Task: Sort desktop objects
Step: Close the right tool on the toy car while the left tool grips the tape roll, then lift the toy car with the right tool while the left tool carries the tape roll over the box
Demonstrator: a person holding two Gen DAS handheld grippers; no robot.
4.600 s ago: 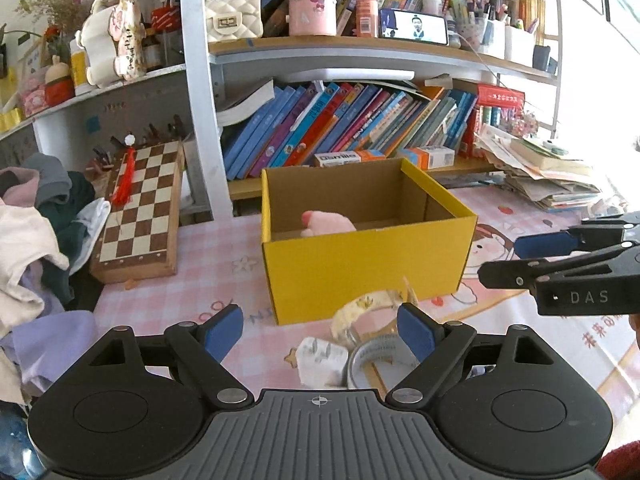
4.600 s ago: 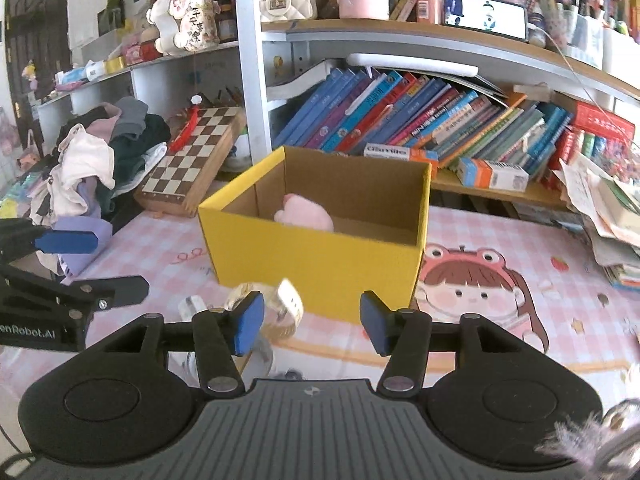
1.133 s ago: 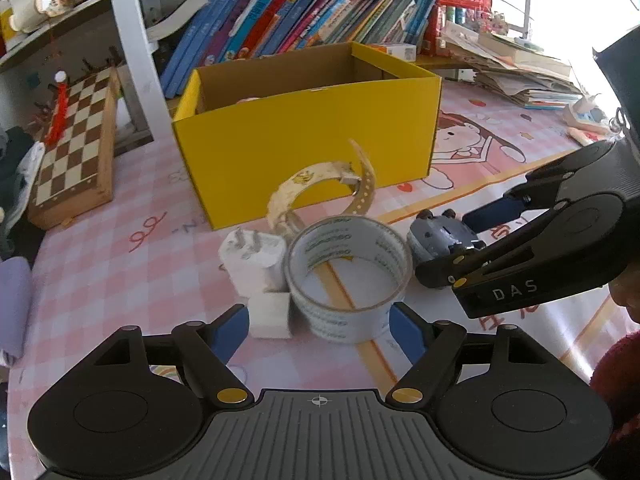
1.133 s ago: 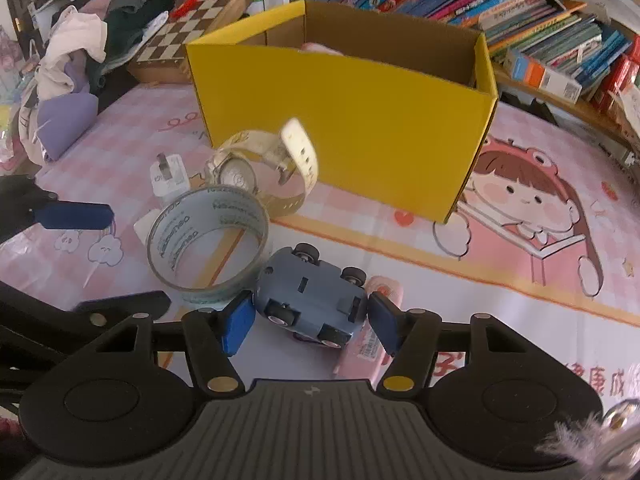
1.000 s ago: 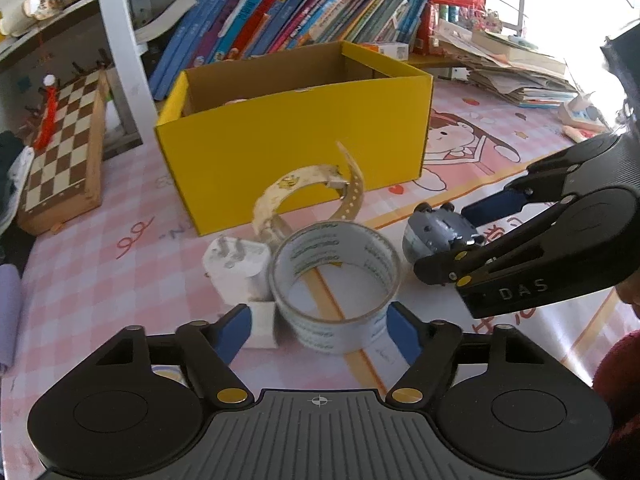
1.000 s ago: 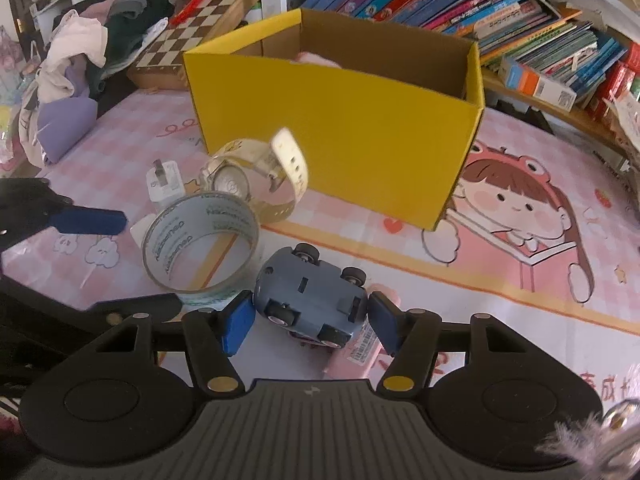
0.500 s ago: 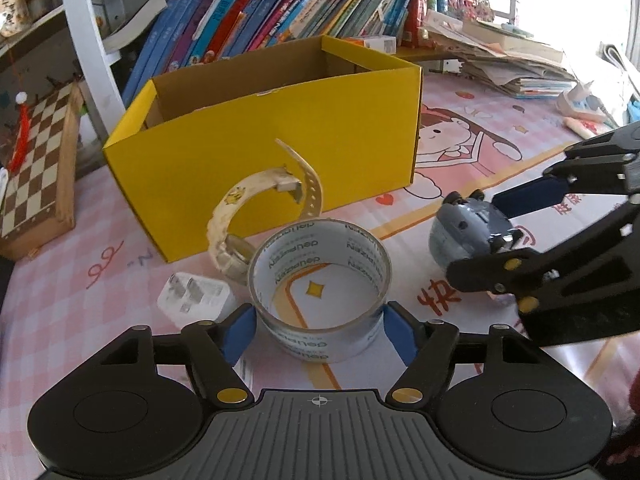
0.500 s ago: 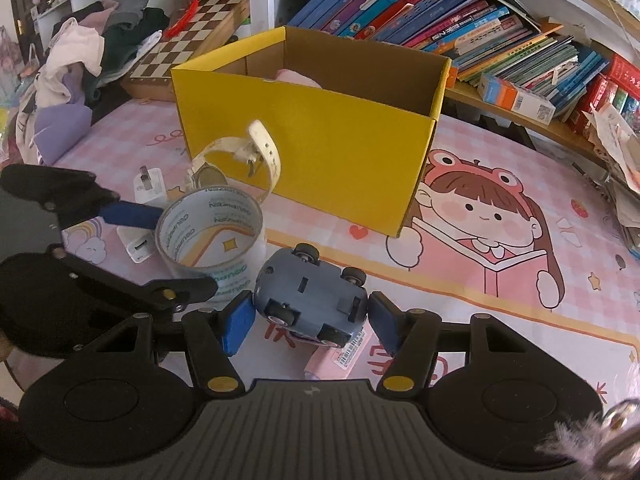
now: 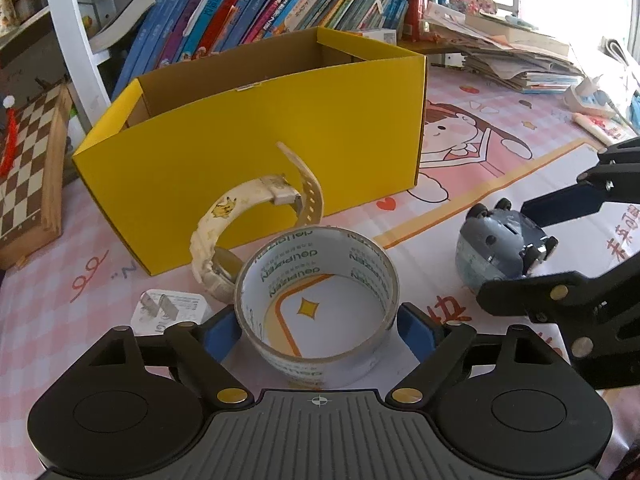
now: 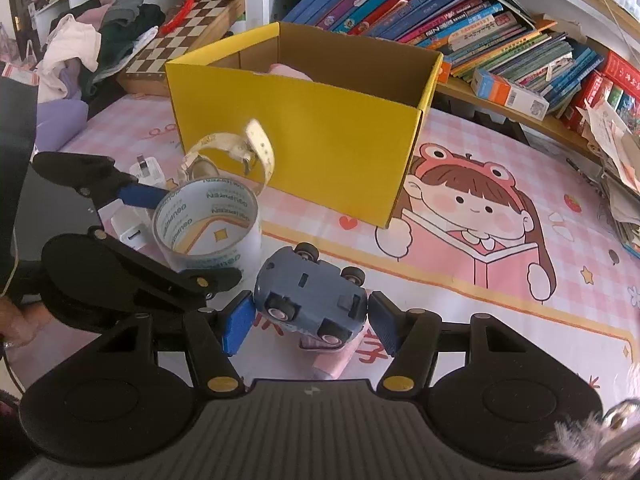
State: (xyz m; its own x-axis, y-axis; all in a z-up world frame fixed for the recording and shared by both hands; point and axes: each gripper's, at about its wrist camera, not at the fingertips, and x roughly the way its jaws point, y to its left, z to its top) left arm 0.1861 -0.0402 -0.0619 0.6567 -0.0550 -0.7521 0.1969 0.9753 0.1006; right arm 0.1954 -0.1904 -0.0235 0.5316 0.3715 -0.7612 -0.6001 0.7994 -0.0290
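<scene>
Progress: sorting is judged barely begun; most objects are still lying on the worktop in front of the yellow box (image 10: pixel 304 132).
Box contents: only a pink item (image 10: pixel 290 71) is being seen inside.
Left tongs (image 9: pixel 318 330): being clenched around the tape roll (image 9: pixel 316 300).
Right tongs (image 10: pixel 310 322): being closed on the overturned toy car (image 10: pixel 310 298).
Left outside: watch (image 9: pixel 248 224) and charger plug (image 9: pixel 170 312) beside the tape.

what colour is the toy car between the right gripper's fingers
Grey-blue, with black wheels and pale hubs. The toy car lies wheels-up, seen best in the right wrist view.
</scene>
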